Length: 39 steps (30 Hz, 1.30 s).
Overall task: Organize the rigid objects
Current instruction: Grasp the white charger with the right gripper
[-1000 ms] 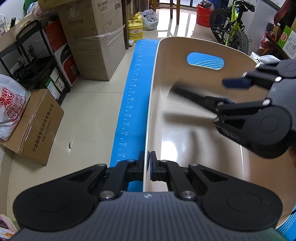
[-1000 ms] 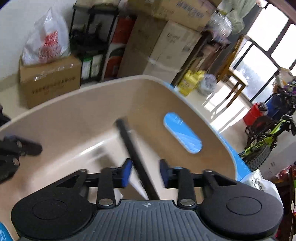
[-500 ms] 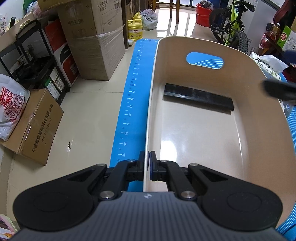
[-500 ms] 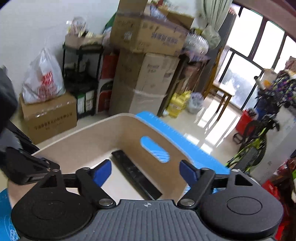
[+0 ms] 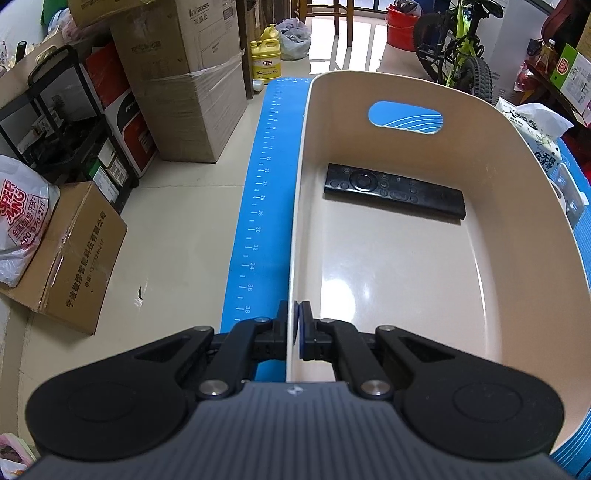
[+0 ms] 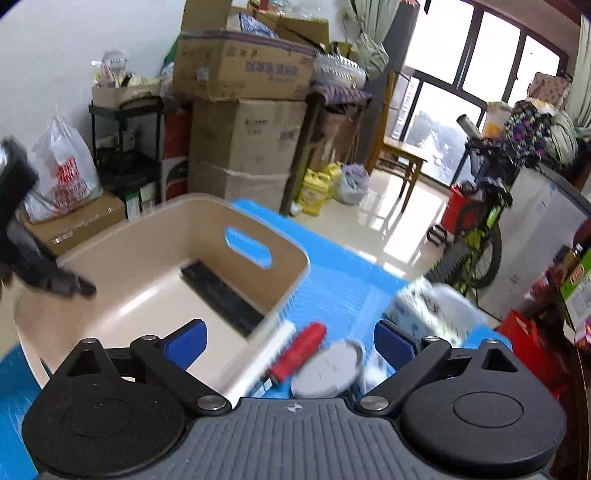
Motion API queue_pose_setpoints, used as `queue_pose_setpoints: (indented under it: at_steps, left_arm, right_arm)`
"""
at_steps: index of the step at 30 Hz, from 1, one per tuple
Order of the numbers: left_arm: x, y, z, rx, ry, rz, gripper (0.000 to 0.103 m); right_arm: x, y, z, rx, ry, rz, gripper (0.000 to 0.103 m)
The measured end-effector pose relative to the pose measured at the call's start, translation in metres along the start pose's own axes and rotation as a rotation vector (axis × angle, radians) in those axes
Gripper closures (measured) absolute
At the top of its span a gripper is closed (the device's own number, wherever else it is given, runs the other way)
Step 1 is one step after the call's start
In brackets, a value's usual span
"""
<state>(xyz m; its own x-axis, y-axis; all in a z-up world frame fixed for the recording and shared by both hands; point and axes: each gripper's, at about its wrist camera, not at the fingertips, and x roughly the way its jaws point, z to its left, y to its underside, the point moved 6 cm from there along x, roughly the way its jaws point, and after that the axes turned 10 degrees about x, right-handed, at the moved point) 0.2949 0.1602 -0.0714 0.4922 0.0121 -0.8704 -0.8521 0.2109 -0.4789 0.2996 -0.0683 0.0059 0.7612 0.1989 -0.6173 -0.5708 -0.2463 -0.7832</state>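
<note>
- Pale tiled floor point(image 5: 177, 206), glossy, daylight reflected near the windows point(image 6: 480, 74).
- Cardboard boxes point(image 5: 184, 92) stacked against a white wall point(image 6: 55, 55), beside a black shelf rack point(image 5: 62, 122).
- A green bicycle point(image 5: 458, 44) and a red bucket point(image 5: 400, 22) noted at the far end.

The blue mat point(image 5: 258, 206) had white ruler numbers: 20, 22, 24, 26, 28, 30, 32, 34, 36, 38. The white plastic bag point(image 5: 22, 218) said "460-070-271" in red.
</note>
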Motion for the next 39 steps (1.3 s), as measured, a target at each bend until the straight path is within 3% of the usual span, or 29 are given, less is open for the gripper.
queue_pose_setpoints:
  at_steps: [12, 22, 30, 33, 39]
  left_arm:
    - [0.001, -0.001, -0.002, 0.009, -0.005, 0.002, 0.098]
    - [0.0, -0.002, -0.002, 0.013, -0.002, 0.003, 0.098]
    - [0.001, -0.003, -0.002, 0.017, -0.003, 0.003, 0.098]
    - [0.001, -0.003, -0.003, 0.018, -0.003, 0.003, 0.098]
    - [0.001, -0.003, -0.002, 0.017, -0.004, 0.004, 0.098]
  right_arm:
    - [0.029, 0.092, -0.019, 0.002, -0.069, 0.208, 0.006]
    - [0.057, 0.121, -0.01, -0.013, -0.188, 0.298, 0.006]
    - [0.077, 0.136, -0.006, -0.009, -0.212, 0.34, 0.022]
    - [0.074, 0.138, -0.002, -0.028, -0.246, 0.327, 0.038]
    - [0.067, 0.14, -0.001, -0.032, -0.235, 0.315, 0.041]
